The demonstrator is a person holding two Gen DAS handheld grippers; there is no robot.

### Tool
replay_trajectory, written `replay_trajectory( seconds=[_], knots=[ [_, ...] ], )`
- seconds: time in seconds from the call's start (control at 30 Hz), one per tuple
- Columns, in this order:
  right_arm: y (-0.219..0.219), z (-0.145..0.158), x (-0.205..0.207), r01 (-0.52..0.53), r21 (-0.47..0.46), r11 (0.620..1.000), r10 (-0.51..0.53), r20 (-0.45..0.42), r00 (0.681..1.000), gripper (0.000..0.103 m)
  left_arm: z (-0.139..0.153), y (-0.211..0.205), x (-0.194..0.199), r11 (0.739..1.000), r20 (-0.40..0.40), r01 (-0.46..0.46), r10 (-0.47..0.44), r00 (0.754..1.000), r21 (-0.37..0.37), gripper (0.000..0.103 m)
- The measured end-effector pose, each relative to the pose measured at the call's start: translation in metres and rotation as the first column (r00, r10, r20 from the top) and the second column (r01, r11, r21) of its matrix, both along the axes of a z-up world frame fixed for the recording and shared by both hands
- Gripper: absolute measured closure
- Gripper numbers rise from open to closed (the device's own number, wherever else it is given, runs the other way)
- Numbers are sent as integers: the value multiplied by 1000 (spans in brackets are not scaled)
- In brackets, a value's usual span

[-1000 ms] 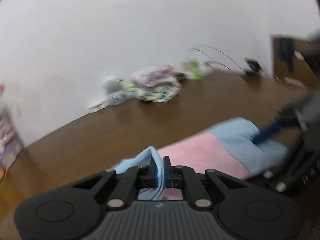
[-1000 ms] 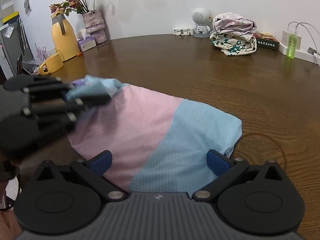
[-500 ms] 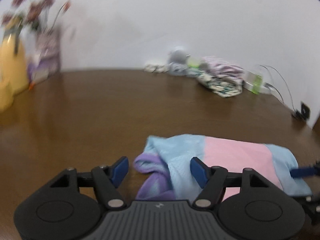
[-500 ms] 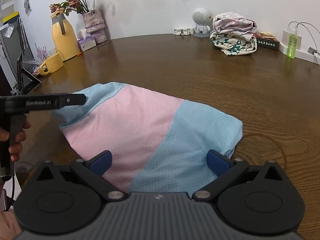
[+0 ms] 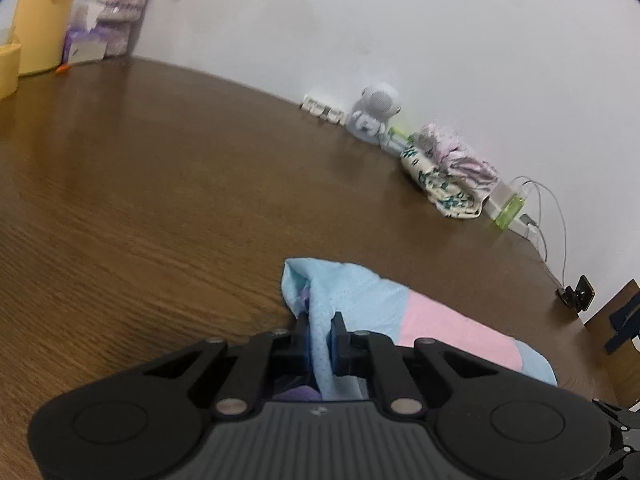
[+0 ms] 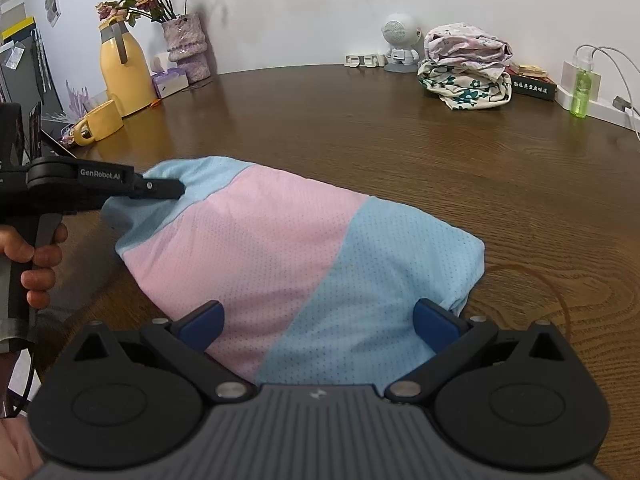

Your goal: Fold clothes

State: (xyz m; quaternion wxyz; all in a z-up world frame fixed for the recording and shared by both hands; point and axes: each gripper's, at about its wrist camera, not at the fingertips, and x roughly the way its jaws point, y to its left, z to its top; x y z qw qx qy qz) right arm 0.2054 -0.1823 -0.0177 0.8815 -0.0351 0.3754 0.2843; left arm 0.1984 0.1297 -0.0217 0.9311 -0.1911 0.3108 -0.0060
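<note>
The pink and light blue mesh garment point(image 6: 296, 256) lay partly folded on the dark brown wooden table point(image 6: 360, 128), in front of both grippers. Its pink middle panel sat between two light blue end panels.

The left gripper point(image 5: 319, 332) was closing its jaws, and a bunched fold of light blue mesh stood pinched between the pads at the garment's left end. In the right wrist view, the same left gripper point(image 6: 176, 190) entered from the left edge with its tip at the light blue corner of the garment, which rose slightly off the table there. A person's hand point(image 6: 34, 256) gripped the handle below it.

The right gripper point(image 6: 316, 320) stood with its jaws spread wide. Its blue fingertips point(image 6: 202, 320) rested on or just above the near edge of the garment, one over the pink panel and one over the light blue panel; contact could not be determined. No fabric was clamped between them.

At the far edge of the table, well apart from the garment, lay a stack of folded patterned clothes point(image 6: 466, 66), with a small white robot-shaped figure point(image 6: 400, 42) beside it. A yellow jug point(image 6: 122, 74) and a yellow mug point(image 6: 100, 122) stood at the far left.
</note>
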Motion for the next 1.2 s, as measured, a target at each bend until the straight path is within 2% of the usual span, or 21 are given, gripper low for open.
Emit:
replay_trajectory(
  seconds=[0.07, 0.13, 0.2, 0.27, 0.33, 0.37, 0.4, 0.47, 0.57, 0.67, 0.73, 0.83, 0.9, 1.03, 1.13, 1.2],
  knots=[
    [0, 0, 0, -1, 1, 1000, 1, 1, 1000, 1, 8, -13, -4, 995, 34, 32, -36, 999, 99, 96],
    [-1, -1, -1, -1, 3, 1000, 1, 2, 1000, 1, 17, -26, -7, 977, 65, 61, -76, 995, 207, 96],
    [-1, -1, -2, -3, 3, 1000, 3, 6, 1000, 1, 25, -47, -11, 932, 96, 93, -134, 986, 350, 96],
    [-1, -1, -3, -5, 2, 1000, 5, 9, 1000, 1, 30, -72, -16, 853, 107, 127, -208, 972, 506, 96],
    [-1, -1, -3, -7, 3, 1000, 7, 10, 1000, 1, 28, -99, -21, 747, 92, 160, -284, 954, 645, 96],
    [-2, -1, -3, -7, 8, 1000, 7, 9, 1000, 1, 25, -111, -23, 693, 76, 177, -319, 945, 699, 96],
    [-3, 0, -3, -7, 14, 1000, 7, 8, 1000, 1, 21, -122, -25, 651, 56, 194, -343, 937, 734, 95],
    [-5, 1, -4, -8, 27, 1000, 8, 5, 1000, 0, 11, -140, -28, 580, 12, 228, -380, 925, 782, 95],
    [-15, 8, -7, 7, 53, 999, -9, 23, 1000, 0, -2, -161, -29, 512, -34, 255, -401, 916, 820, 94],
    [-27, 13, -9, 30, 66, 997, -33, 39, 999, 0, -10, -172, -24, 490, -69, 273, -395, 916, 828, 88],
    [-34, 15, -10, 47, 69, 997, -50, 42, 998, 0, -13, -175, -21, 493, -80, 280, -389, 918, 823, 85],
    [-40, 15, -9, 52, 76, 996, -55, 39, 998, 0, -15, -176, -17, 508, -79, 277, -376, 923, 816, 77],
    [-42, 20, -6, 48, 95, 994, -51, 38, 998, 0, -15, -177, -18, 508, -84, 282, -378, 922, 814, 69],
    [-33, 48, 14, -17, 156, 988, 9, 56, 998, 1, -14, -177, -22, 506, -87, 292, -389, 917, 812, 60],
    [-9, 71, 37, -105, 165, 981, 95, 64, 993, 11, -11, -172, -25, 531, -71, 286, -388, 919, 797, 51],
    [17, 78, 56, -157, 143, 977, 151, 48, 987, 21, -6, -166, -31, 561, -53, 289, -398, 916, 776, 46]
  ],
)
